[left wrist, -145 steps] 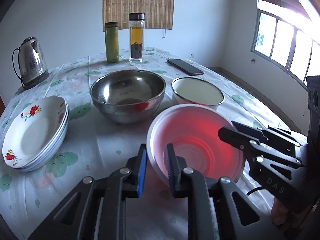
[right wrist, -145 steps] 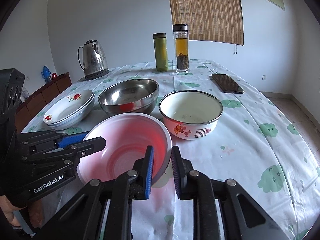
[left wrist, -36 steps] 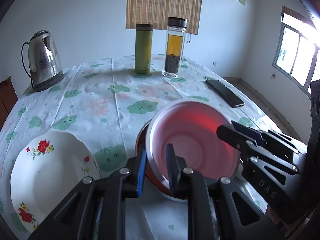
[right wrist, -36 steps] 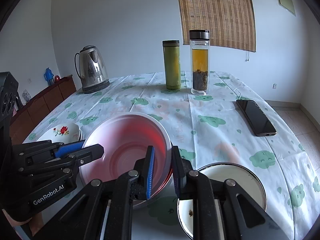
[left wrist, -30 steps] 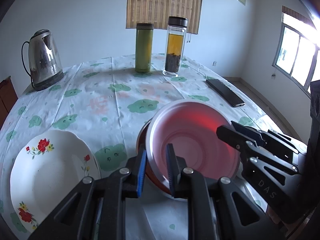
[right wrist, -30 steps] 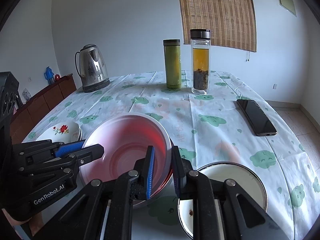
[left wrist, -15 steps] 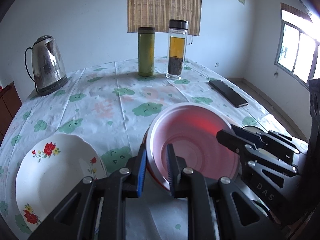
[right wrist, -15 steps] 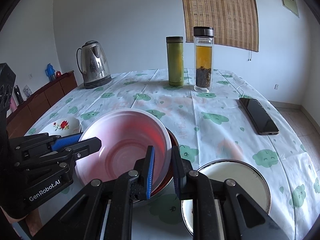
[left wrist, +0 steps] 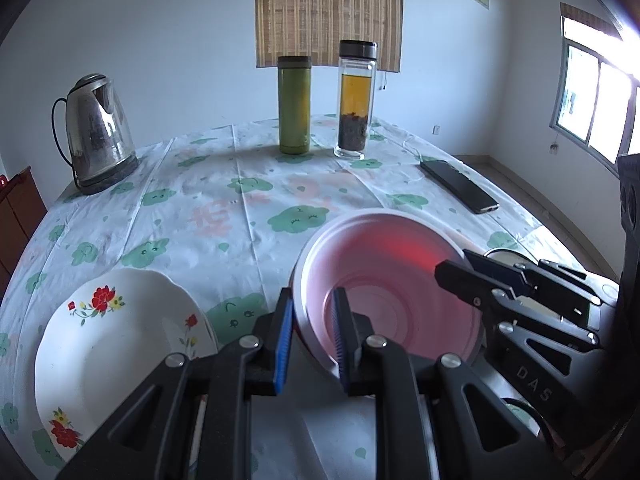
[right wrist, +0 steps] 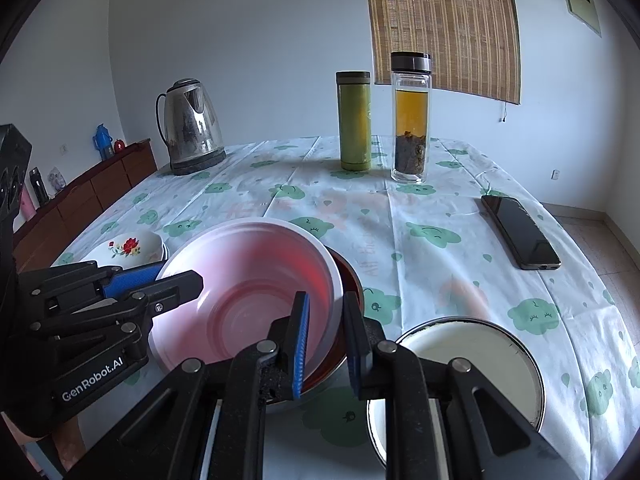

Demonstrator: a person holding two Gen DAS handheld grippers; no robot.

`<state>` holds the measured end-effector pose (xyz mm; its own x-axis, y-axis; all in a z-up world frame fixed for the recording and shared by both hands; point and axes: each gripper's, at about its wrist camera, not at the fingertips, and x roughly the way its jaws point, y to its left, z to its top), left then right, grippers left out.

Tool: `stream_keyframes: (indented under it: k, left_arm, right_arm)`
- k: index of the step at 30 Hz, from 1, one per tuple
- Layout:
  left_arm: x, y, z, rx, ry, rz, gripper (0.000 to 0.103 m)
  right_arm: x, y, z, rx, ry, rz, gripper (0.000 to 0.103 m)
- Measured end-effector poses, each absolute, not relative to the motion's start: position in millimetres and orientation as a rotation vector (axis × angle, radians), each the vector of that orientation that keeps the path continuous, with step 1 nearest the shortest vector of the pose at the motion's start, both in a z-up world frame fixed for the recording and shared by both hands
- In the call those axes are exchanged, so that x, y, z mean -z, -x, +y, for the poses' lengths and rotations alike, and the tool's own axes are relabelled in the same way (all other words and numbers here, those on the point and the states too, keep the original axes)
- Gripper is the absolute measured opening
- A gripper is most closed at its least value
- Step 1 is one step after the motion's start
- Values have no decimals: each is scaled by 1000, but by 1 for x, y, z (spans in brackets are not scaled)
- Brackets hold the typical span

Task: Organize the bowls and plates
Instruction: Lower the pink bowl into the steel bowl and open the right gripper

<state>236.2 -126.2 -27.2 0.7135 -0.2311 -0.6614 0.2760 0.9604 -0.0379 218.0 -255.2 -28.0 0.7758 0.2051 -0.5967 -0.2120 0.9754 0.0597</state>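
Note:
A pink-and-white bowl (left wrist: pixel 388 280) (right wrist: pixel 248 292) sits tilted in the mouth of a steel bowl (right wrist: pixel 353 280); I cannot tell whether the two touch. My left gripper (left wrist: pixel 312 304) (right wrist: pixel 178 276) is shut on the pink bowl's left rim. On the opposite rim my right gripper (right wrist: pixel 324 300) (left wrist: pixel 454 264) is shut too. The pink bowl and my grippers hide most of the steel bowl. A white enamel bowl (right wrist: pixel 460 360) stands just right of it. Stacked floral plates (left wrist: pixel 112 340) (right wrist: pixel 128 246) lie on the left.
On the cloud-print tablecloth (left wrist: pixel 248 200) stand a steel kettle (left wrist: pixel 96 132), a green flask (left wrist: pixel 294 106) and a glass tea bottle (left wrist: pixel 356 100) at the back. A black phone (right wrist: pixel 520 232) lies on the right. A wooden cabinet (right wrist: pixel 96 188) runs along the left wall.
Since the oldest frames, both grippers have carried the pink bowl from the tablecloth onto the steel bowl. Over the last second, the bowl and grippers have hardly shifted.

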Motion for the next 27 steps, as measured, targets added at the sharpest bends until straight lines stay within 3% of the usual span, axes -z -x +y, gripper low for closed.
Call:
stream_keyframes:
  k: [17, 21, 26, 27]
  left_arm:
    - [24, -230, -134, 283, -121, 685, 21]
    - [27, -227, -144, 287, -189, 671, 32]
    - [27, -226, -146, 246, -241, 647, 32]
    - [26, -225, -146, 228, -252, 633, 39]
  right_arm:
    - [27, -217, -257, -223, 5, 639, 18]
    - [25, -215, -260, -219, -7, 627, 18]
    - [22, -214, -263, -212, -19, 612, 18]
    - [22, -214, -264, -209, -22, 606, 18]
